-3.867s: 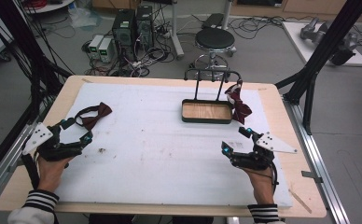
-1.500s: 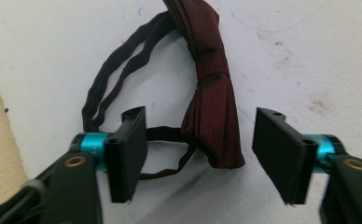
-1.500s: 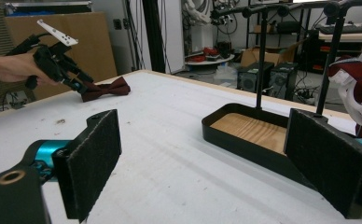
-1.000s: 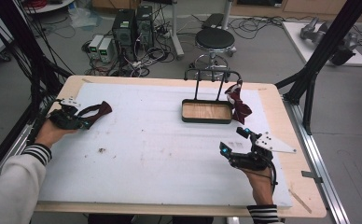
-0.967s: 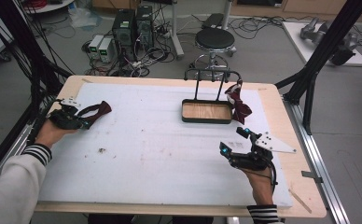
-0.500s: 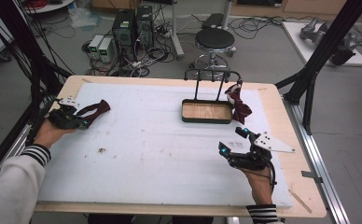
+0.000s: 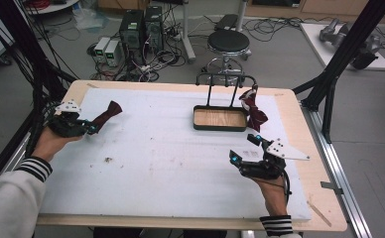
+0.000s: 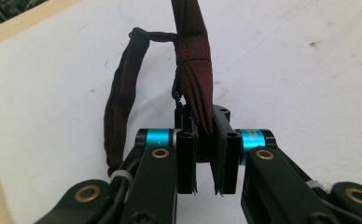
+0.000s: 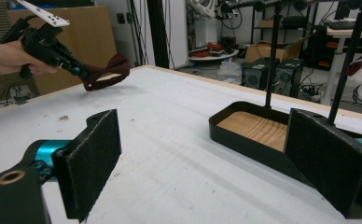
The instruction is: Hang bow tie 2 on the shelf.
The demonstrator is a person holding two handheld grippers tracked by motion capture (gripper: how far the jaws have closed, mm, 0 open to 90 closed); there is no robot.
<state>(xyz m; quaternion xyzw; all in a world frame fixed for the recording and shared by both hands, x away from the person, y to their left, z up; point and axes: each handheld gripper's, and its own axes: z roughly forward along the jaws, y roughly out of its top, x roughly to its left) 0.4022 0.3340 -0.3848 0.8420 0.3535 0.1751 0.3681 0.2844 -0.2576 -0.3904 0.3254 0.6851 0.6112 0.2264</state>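
White sheeting covers most of the wooden bench (image 7: 299,119), with computer cases, cables and a black stool (image 7: 228,42) on the floor behind it at the top of the high view. At the left edge of that view the left claw (image 7: 87,127) is clenched on a dark red bow tie (image 7: 106,113), held clear above the sheet; in the left gripper view the pleated cloth (image 8: 194,70) is pinched between the two closed jaws while its neck strap (image 8: 118,102) loops down to the left. In the right gripper view that same bow tie (image 9: 105,70) hangs from the far claw (image 9: 79,71) at the upper left. Right of centre stands a dark tray (image 7: 196,118) with a wooden floor and a black wire rack (image 7: 224,78) rising over it; a second dark red bow tie (image 7: 252,108) hangs from the rack's right end, beside the tray. The right claw (image 7: 243,148) sits in the lower right of the high view, released, its padded jaws spread wide apart and holding nothing, pointing toward the tray (image 9: 244,140).
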